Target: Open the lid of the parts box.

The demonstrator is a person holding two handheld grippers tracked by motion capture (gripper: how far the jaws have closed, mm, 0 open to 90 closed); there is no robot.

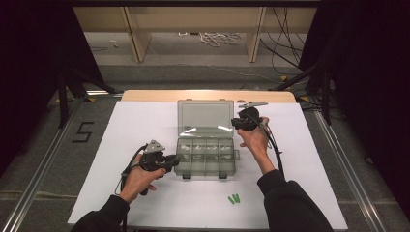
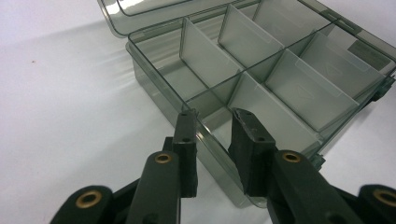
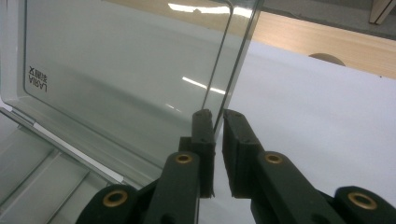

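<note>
The clear compartment box (image 1: 205, 155) lies in the middle of the white surface (image 1: 135, 121), between the two tools, with its lid (image 1: 205, 117) standing raised on the hinge at the far side. Every compartment seen in the left gripper view is empty.

The right tool (image 3: 215, 114) sits at the lid's right edge, one jaw on each side of the thin panel and nearly closed on it; it looks to be pinching the lid, though whether the pads press firmly is hard to tell. The left tool (image 2: 215, 113) is at the box's near left corner, jaws parted and straddling the tray wall (image 2: 210, 140), one outside and one over the first compartment; it seems to steady the box without clamping it.

Judged from this, the opening is largely done: the lid is up but still held, not yet laid back or let go. Two small green pieces (image 1: 234, 198) lie on the surface nearer the person than the right tool, well apart from the box and untouched; if they belong inside, that part is still to come.
</note>
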